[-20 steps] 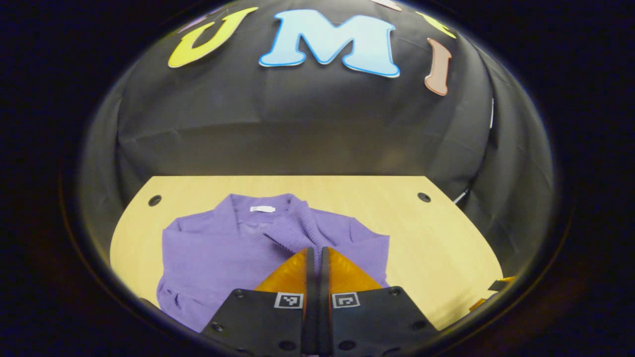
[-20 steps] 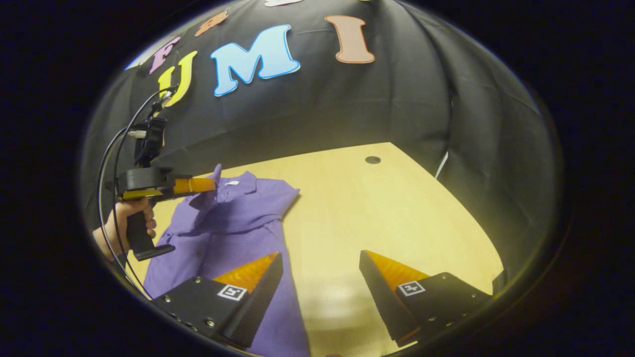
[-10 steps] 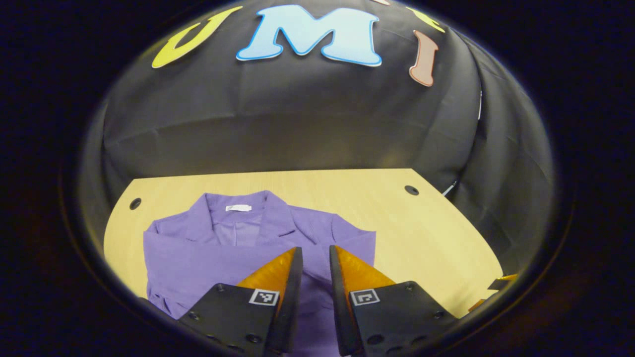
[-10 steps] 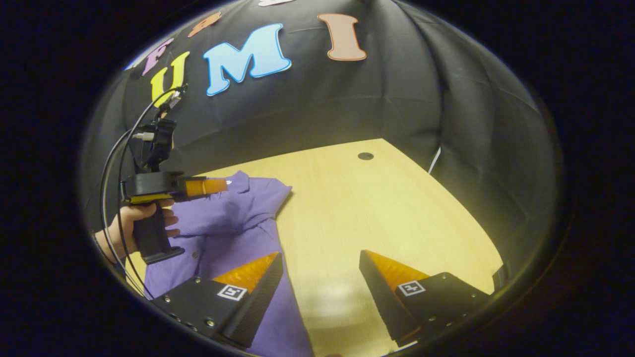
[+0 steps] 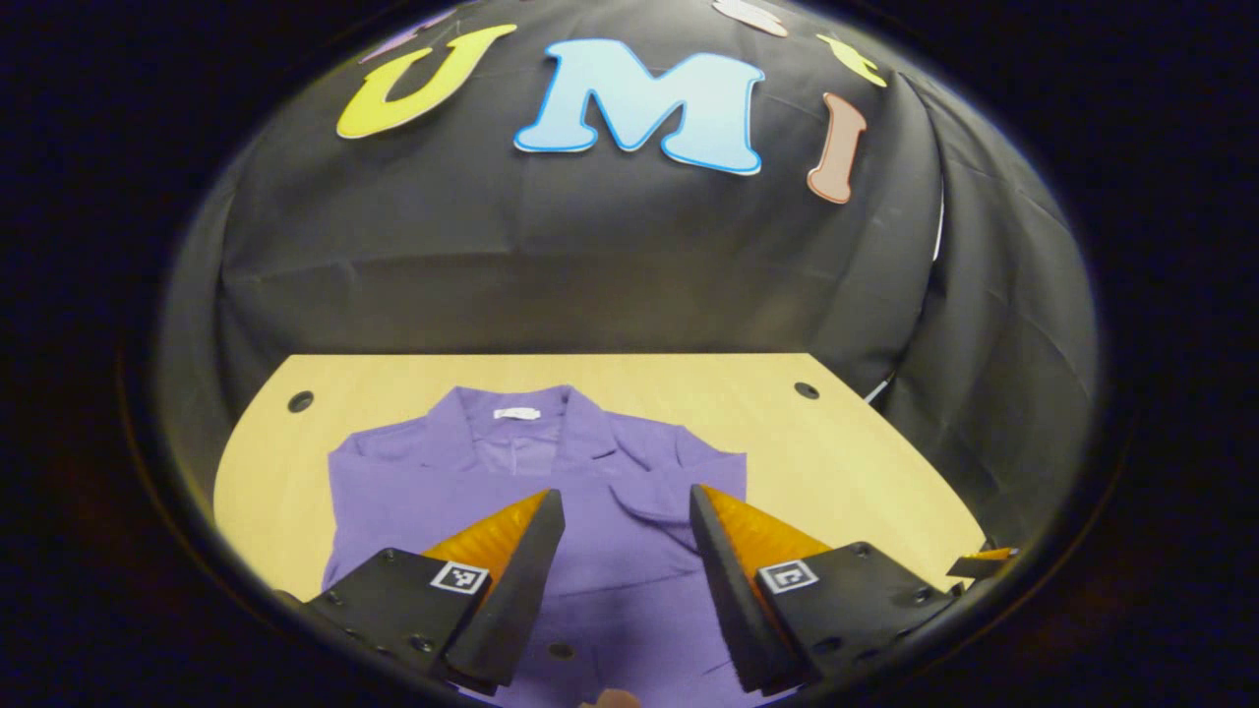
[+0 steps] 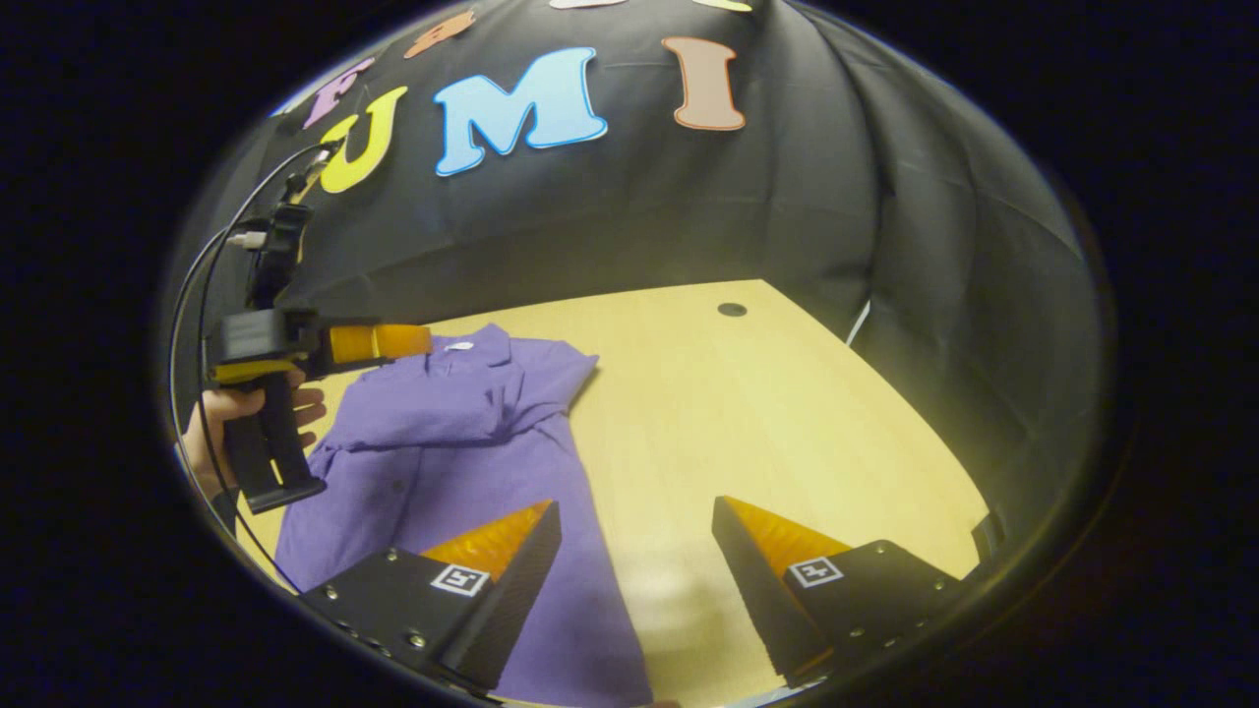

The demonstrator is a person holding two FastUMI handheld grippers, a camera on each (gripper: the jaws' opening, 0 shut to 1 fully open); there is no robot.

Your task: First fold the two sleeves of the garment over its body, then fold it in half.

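Starting at the left side of the right gripper view, a hand (image 6: pixel 211 433) is wrapped around the black pistol grip of the left gripper (image 6: pixel 418 340), with cables (image 6: pixel 202 285) looping up off the back of it. Its orange fingers stick out sideways above the collar end of the purple garment (image 6: pixel 462 442), and from this angle they just overlap, so no telling the gap there. The left gripper view sorts that out though: its two fingers are spread well apart with nothing between them, hovering over the garment's chest.

The garment lies flat on the light wooden table (image 6: pixel 748 413), collar (image 5: pixel 526 418) toward the booth wall with a small white tag inside it. In the left gripper view a sleeve (image 5: pixel 462 497) lies folded straight across the body, below the collar. A dark button (image 5: pixel 562 650) shows farther down the front, near the bottom of the view.

Moving right, the right gripper (image 6: pixel 636 551) hangs over the table with its fingers wide apart too, gripping nothing. Its left finger (image 6: pixel 511 546) sits over the garment's lower edge, its right finger (image 6: pixel 762 546) over bare wood. A dark round hole (image 6: pixel 731 310) sits in the table's far right corner.
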